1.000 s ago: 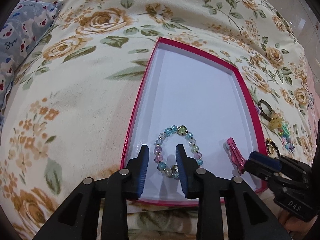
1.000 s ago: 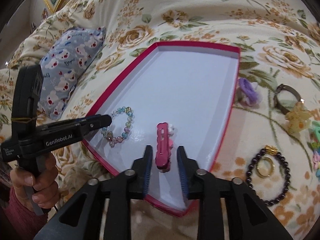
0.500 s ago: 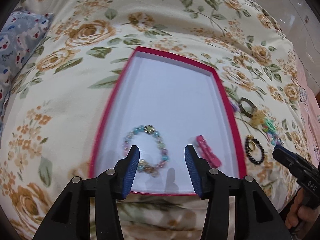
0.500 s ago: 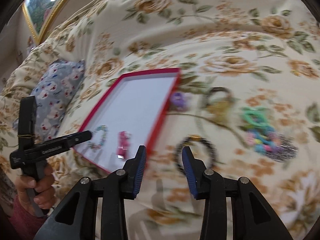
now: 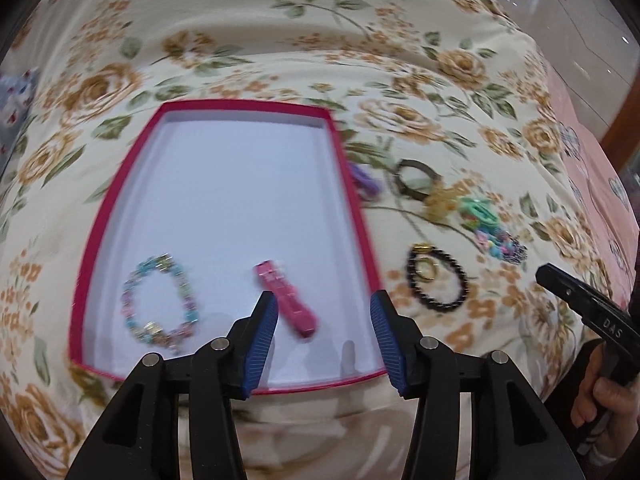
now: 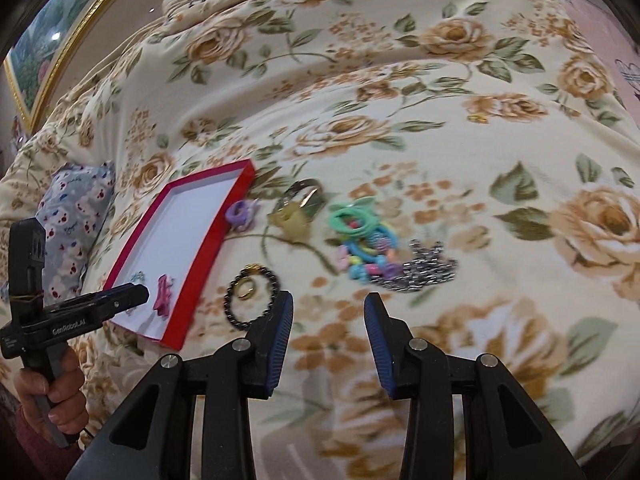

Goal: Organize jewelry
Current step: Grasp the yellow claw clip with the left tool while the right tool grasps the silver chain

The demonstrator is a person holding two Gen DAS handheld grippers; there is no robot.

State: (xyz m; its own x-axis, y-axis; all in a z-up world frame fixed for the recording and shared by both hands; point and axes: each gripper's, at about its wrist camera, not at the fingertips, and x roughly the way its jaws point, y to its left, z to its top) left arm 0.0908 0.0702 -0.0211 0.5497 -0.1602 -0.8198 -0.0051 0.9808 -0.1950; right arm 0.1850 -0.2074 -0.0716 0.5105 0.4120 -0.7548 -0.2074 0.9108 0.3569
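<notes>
A red-rimmed tray (image 5: 224, 106) (image 6: 188, 292) with a white floor lies on the floral bedspread. In it are a pastel bead bracelet (image 5: 160, 300) and a pink hair clip (image 5: 286, 298) (image 6: 163, 294). To its right lie a black bead bracelet (image 5: 438, 282) (image 6: 252, 294) with a gold ring (image 6: 246, 290) inside it, a purple tie (image 6: 240, 214), a dark bangle (image 5: 416, 180), a yellow clip (image 6: 290, 220), coloured ties (image 6: 362, 240) and a silver piece (image 6: 428, 270). My left gripper (image 5: 322, 344) is open over the tray's near right corner. My right gripper (image 6: 328, 340) is open and empty, near the black bracelet.
A grey patterned pillow (image 6: 74, 208) lies left of the tray. A gold-framed picture (image 6: 52, 36) stands at the far left. A pink surface (image 5: 592, 184) borders the bedspread on the right.
Both grippers let go, opened and drew back from the tray. The bead bracelet and pink clip stay in the tray. The right gripper swung right, over the loose jewelry.
</notes>
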